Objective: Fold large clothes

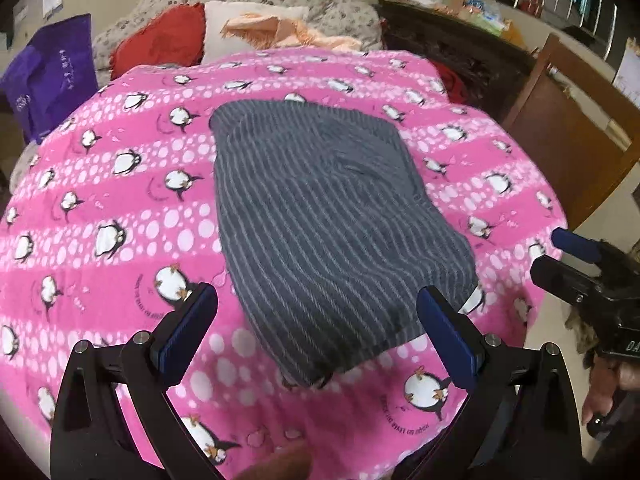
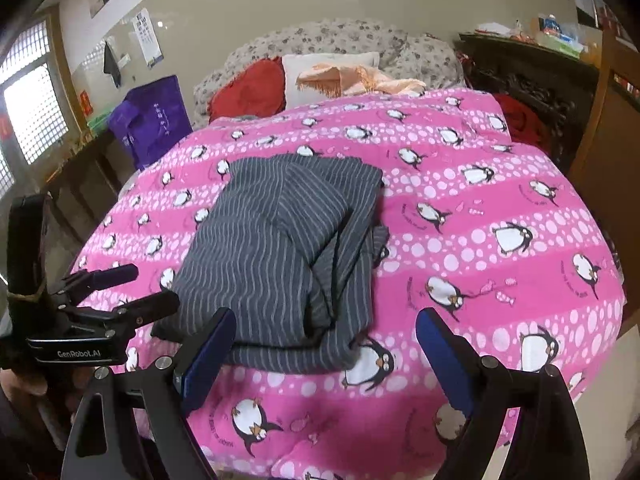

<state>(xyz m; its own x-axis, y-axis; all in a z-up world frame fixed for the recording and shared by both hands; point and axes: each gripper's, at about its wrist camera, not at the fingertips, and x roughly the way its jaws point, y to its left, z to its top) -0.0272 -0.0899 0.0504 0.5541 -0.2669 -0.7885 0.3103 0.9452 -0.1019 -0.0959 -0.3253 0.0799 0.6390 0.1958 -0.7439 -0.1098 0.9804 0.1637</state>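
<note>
Both pairs of fingers are spread wide and hold nothing. The left gripper (image 1: 316, 332) hovers over the near end of the grey striped garment (image 1: 320, 216), its blue pads either side of that end without touching it. The right gripper (image 2: 326, 350) hangs just short of the garment's near edge, also clear of the cloth; in its view the left gripper shows off to the garment's left, jaws apart.

The garment lies on the bed, on the pink penguin blanket (image 2: 500, 208), roughly in the middle of it. It is already doubled into a narrow, thick bundle: layers overlap along its right side and a loose flap sticks out there, seen from the right wrist. Beyond the garment's far end sit a red pillow (image 2: 250, 88) and a peach fringed cloth (image 2: 356, 76).

By my reading, the lengthwise folds are done and the step in hand is the last one. The next move likely calls for each gripper to pinch a near corner through all layers, carry that end over toward the far end, and tidy the loose flap
</note>
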